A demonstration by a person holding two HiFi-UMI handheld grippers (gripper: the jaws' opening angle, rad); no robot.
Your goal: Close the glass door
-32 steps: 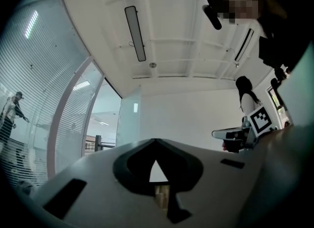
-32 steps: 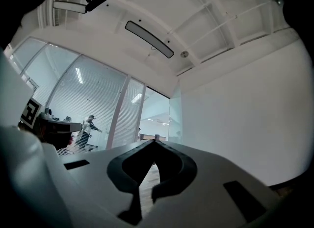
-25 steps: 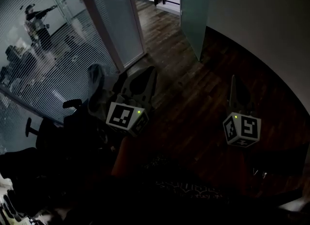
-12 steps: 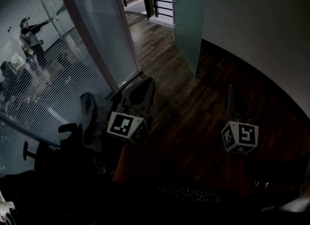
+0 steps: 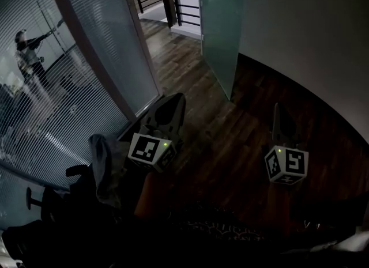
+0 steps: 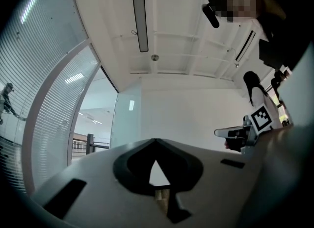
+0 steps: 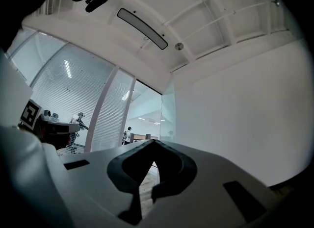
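Jaws of our left gripper [image 6: 155,140] are pressed tip to tip with nothing between them, and those of our right gripper [image 7: 154,141] are likewise brought together and empty. We hold both low over the dark wooden plank floor [image 5: 230,140], well apart from each other, each pointing towards the doorway ahead. At the floor's near left corner stands a black office chair [image 5: 63,200] with a grey cloth [image 5: 99,160] draped over it, just beside our left gripper. Past the chair, along the floor's left edge, runs a glass partition with fine horizontal stripes [image 5: 115,36], framed by a slanting brown post [image 5: 92,48]. A person [image 5: 26,51] shows in that glass, one arm stretched out. On our right a plain white wall [image 5: 311,48] curves along the floor's right edge. The frosted glass door [image 5: 219,30] stands open at the floor's far edge, just beside that wall, so the doorway between it and the striped partition is left open. Neither gripper touches the door, and both are well short of it. Beyond the opening the planks run on to a black metal railing [image 5: 184,2].
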